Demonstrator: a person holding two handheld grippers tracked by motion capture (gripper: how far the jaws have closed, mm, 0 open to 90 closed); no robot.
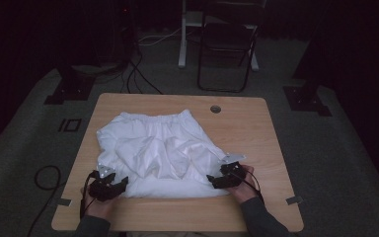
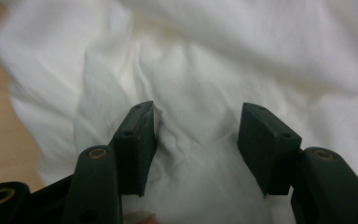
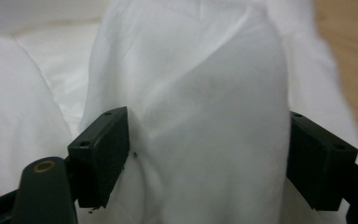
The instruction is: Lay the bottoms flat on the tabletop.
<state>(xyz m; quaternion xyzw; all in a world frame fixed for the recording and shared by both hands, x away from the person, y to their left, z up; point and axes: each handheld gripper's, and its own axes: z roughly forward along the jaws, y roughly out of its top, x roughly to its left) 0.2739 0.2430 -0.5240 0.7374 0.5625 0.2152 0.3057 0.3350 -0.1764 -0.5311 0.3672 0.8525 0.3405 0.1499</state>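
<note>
Straddling the near hem of the white shorts (image 1: 158, 153) on the desk (image 1: 256, 123), left tongs (image 1: 109, 185) and right tongs (image 1: 220, 178) gape apart over fabric, likely readying a corner pinch.

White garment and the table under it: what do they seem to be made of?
White garment: thin woven fabric, probably cotton, matte; it creases softly and has a gathered waistband. Table: wood-look top, likely laminate, smooth with light grain.

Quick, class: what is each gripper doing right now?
Left gripper: open, jaws astride the white garment.
Right gripper: open, a garment fold between its jaws.
</note>
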